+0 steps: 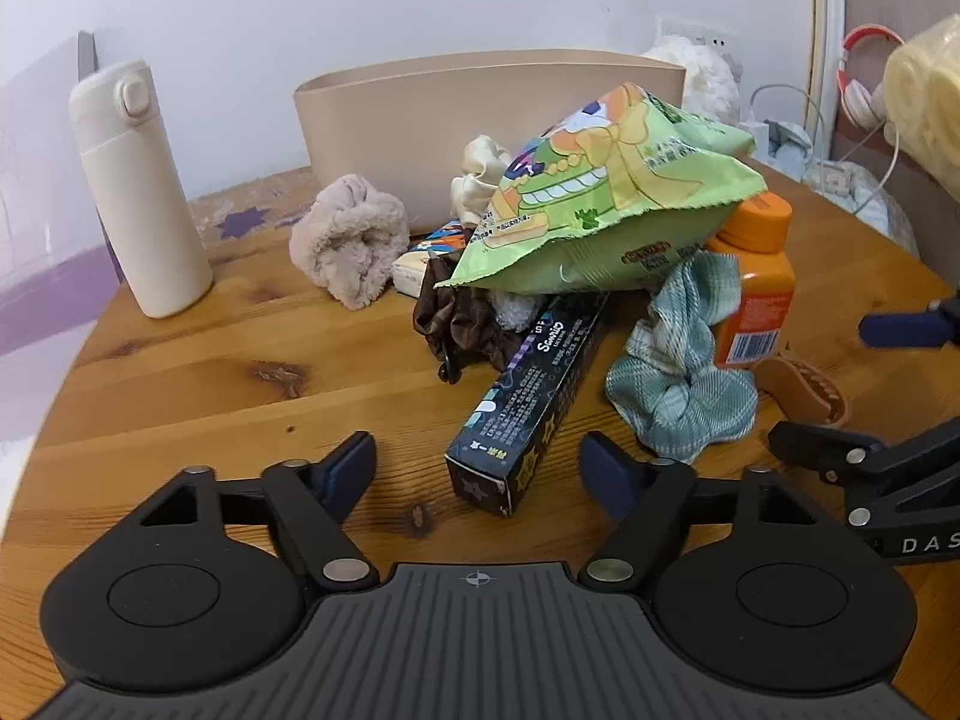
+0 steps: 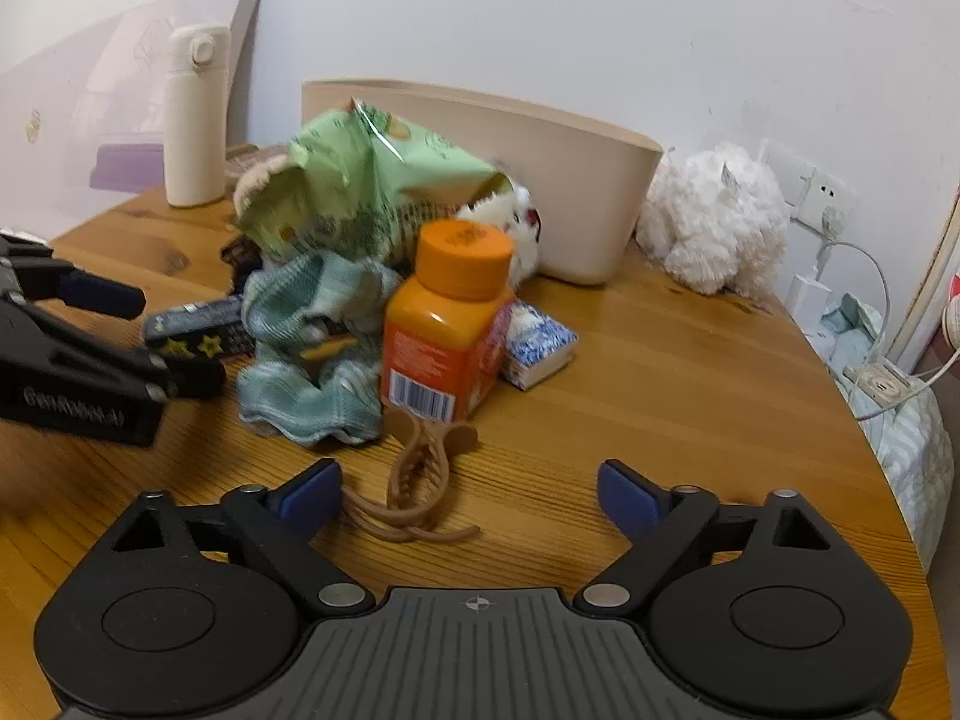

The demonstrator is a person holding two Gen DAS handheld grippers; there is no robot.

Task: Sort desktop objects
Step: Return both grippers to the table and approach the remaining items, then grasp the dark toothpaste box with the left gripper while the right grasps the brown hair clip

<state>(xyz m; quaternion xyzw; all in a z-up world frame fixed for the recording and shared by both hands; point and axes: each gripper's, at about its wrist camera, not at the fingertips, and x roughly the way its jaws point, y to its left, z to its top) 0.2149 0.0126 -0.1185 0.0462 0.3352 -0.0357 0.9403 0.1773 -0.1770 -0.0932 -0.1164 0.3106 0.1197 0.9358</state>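
Note:
A heap lies on the round wooden table (image 1: 198,396) before a beige bin (image 1: 456,120): a green snack bag (image 1: 606,204), an orange bottle (image 2: 444,324), a teal scrunchie (image 1: 678,384), a brown scrunchie (image 1: 462,318) and a long dark box (image 1: 528,396). My left gripper (image 1: 480,468) is open, and the near end of the dark box lies between its fingers, clear of both pads. My right gripper (image 2: 471,489) is open low over the table. A brown hair claw (image 2: 420,480) lies between its fingers, close to the left one.
A cream flask (image 1: 138,192) stands at the far left, with a fluffy beige scrunchie (image 1: 348,246) beside the heap. A blue-and-white tissue pack (image 2: 537,348) lies right of the bottle. A white plush toy (image 2: 714,222) sits by the bin. Cables and a socket strip hang beyond the table's right edge.

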